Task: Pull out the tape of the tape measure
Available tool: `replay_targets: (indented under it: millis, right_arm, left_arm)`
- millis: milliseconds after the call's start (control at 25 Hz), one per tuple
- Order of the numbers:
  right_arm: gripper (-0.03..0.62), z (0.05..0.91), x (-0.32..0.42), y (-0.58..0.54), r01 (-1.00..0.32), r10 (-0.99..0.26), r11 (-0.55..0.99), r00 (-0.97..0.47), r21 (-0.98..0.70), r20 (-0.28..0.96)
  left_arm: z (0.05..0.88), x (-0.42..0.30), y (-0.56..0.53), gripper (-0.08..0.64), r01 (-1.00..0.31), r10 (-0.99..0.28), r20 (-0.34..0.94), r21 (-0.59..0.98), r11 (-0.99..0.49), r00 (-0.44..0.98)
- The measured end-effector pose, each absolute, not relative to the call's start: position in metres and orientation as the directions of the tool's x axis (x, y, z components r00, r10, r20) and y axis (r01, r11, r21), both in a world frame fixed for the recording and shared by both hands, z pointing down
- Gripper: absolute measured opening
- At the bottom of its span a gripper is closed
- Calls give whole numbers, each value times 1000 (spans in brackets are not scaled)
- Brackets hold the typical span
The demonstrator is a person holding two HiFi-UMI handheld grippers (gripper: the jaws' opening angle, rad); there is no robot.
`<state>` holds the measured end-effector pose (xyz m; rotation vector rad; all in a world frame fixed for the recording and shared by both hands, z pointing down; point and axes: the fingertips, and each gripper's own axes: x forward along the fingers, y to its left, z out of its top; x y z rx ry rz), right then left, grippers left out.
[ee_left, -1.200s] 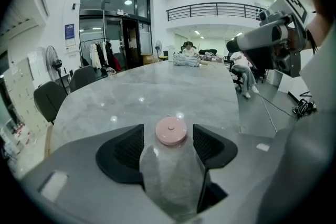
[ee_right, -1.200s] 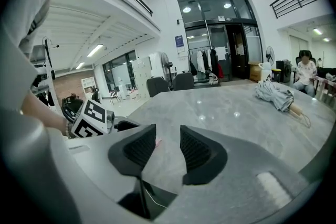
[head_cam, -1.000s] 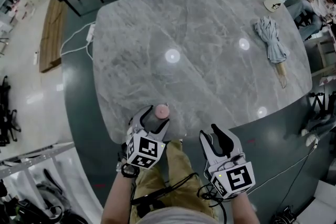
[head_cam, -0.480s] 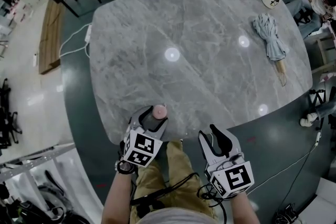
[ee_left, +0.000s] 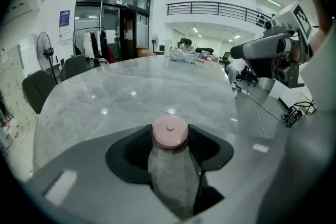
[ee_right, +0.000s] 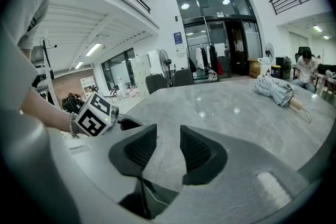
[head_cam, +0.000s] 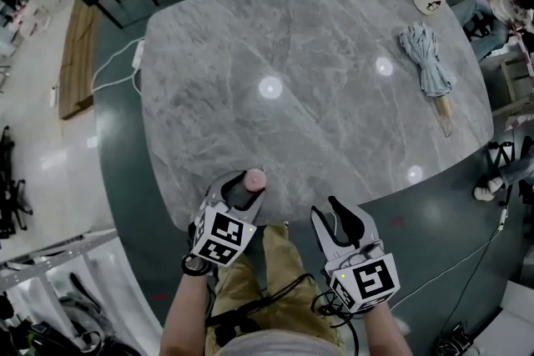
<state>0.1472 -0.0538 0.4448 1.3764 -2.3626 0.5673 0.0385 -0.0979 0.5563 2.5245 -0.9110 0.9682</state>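
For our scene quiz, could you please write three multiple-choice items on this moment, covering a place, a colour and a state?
1. Where is the pink tape measure? A) between the left gripper's jaws B) beside the mug C) inside the mug
2. What colour is the folded umbrella? A) red B) grey C) yellow
3. How is the right gripper? A) shut on the umbrella B) holding the mug C) open and empty
Answers: 1 A: those jaws, which have just been closing, flank it. 2 B: its fabric is grey. 3 C: nothing sits between its parted jaws.
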Motion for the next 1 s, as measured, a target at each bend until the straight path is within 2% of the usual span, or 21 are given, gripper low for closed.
replay_targets:
  millis: [480, 720, 1000]
  right_arm:
    - [138, 445, 120, -63, -797, -670, 584, -580, -154, 463]
    - [144, 455, 88, -62, -620, -518, 782, -699, -57, 493]
    - [137, 459, 63, -68, -485, -387, 868, -796, -107, 466]
  left_arm:
    - [527, 30, -91, 230, -583, -389, 658, 95, -807, 645]
    - [511, 24, -79, 230, -516, -327, 659, 108, -850, 677]
    - [489, 18, -65, 230, -463, -272, 639, 150, -874, 720]
